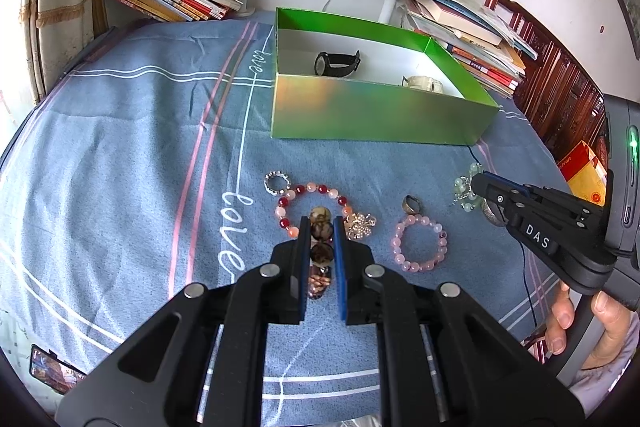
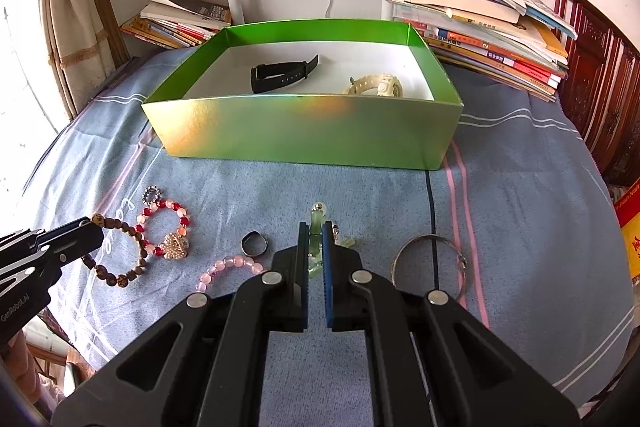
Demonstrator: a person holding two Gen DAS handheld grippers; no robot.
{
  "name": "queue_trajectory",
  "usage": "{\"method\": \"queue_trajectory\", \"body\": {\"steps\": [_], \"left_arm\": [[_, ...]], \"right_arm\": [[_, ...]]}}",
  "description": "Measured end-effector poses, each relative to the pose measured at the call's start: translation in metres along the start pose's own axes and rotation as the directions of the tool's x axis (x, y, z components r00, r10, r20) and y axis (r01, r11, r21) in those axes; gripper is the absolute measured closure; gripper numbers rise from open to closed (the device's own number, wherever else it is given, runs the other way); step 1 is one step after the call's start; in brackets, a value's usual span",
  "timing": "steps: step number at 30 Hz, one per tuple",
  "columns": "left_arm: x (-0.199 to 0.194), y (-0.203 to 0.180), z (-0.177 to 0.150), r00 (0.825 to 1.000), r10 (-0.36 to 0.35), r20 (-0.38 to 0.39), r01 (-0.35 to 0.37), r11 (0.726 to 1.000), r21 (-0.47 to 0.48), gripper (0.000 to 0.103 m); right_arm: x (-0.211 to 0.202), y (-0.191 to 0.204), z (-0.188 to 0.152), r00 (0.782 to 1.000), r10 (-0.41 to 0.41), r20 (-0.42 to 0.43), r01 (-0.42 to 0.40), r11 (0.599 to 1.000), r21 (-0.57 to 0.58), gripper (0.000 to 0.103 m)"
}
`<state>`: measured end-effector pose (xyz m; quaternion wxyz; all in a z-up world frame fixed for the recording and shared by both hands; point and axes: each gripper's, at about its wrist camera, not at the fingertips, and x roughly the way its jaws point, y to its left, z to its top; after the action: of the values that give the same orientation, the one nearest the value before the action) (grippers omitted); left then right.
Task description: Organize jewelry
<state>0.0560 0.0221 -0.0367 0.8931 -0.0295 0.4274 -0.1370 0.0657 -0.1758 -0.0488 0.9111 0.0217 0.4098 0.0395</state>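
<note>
**Both grippers clamped on jewelry, box waiting**

The left gripper (image 1: 321, 223) is pinching the brown bead bracelet (image 2: 120, 277) and the right gripper (image 2: 316, 239) is squeezing the pale green bead piece (image 2: 317, 223) — both pieces are lying on the blue bedsheet (image 1: 120, 131). The pickup step is in hand. Next, each piece probably needs lifting clear and carrying over the near wall of the green box (image 2: 304, 135), where two watches (image 2: 280, 75) are sitting.

The left gripper (image 1: 320, 227) hides the near part of the brown bead bracelet (image 1: 320, 223), and the pale green bead piece (image 2: 316, 227) mostly sits out of sight between the right gripper's (image 2: 316, 233) fingers. The box's front wall (image 1: 376, 107) covers part of the pale watch (image 1: 423, 83). The phone (image 1: 54, 373) is cut off at the picture's dark edge.
</note>
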Motion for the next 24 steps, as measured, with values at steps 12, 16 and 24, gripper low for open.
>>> {"method": "queue_trajectory", "body": {"steps": [12,16,24], "left_arm": [[0.001,-0.003,-0.001,1.0,-0.002,-0.004,0.002,1.0,0.009,0.092],[-0.001,-0.002,0.001,1.0,0.001,0.002,-0.001,1.0,0.004,0.092],[-0.04,-0.001,0.039,0.994,-0.016,0.112,0.014,1.0,0.015,0.092]], "right_arm": [[0.004,0.0,-0.004,1.0,0.004,-0.014,-0.004,1.0,-0.002,0.097],[0.001,-0.002,-0.002,1.0,0.007,-0.003,-0.007,1.0,0.004,0.097],[-0.031,-0.006,0.017,0.997,0.027,0.07,-0.027,1.0,0.001,0.097]]}}
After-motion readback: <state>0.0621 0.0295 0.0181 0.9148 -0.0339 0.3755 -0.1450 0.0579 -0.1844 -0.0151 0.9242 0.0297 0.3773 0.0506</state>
